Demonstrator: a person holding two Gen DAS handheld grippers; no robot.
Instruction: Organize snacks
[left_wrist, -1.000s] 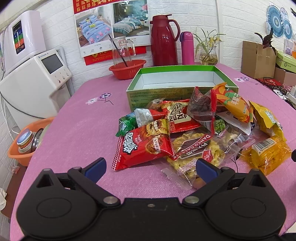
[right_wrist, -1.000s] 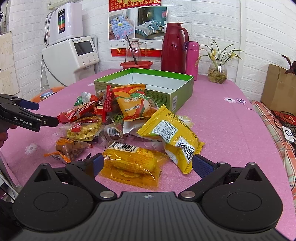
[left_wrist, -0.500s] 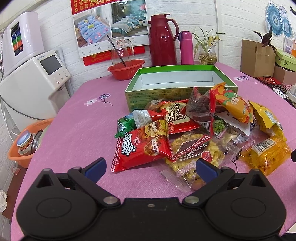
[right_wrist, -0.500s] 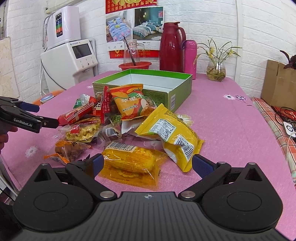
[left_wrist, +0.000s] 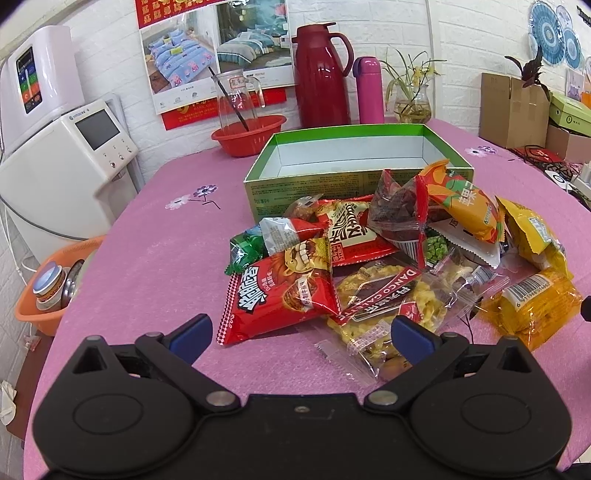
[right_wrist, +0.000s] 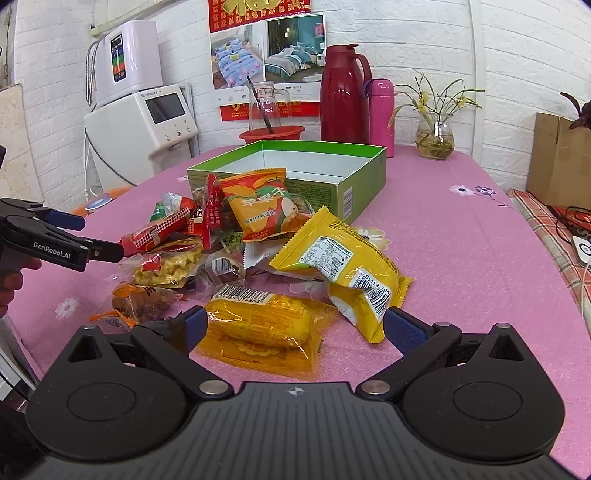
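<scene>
- Snacks: all loose in a heap on the pink tablecloth (left_wrist: 147, 266), just in front of the green box (left_wrist: 354, 155); box interior looks empty, so we judge nothing is sorted yet, whole job left.
- Our left gripper (left_wrist: 301, 328): fingers spread wide, holding nothing, hovering near the red lion packet (left_wrist: 280, 291), not touching as far as we can tell.
- Red lion packet: glossy foil, pillow shape, serrated end seals.
- Clear cracker bag (left_wrist: 384, 295): thin crinkly film, yellow contents visible, lies partly under the red one.
- Orange pouch (right_wrist: 262, 205): puffed, leans on the box wall.
- Yellow pouch (right_wrist: 340, 269): matte foil, bent over, barcode up.
- Corn pack (right_wrist: 262, 328): vacuum-tight amber film, ridged cob shape.
- Our right gripper (right_wrist: 293, 330): fingers wide apart, empty, straddling the corn pack.
</scene>
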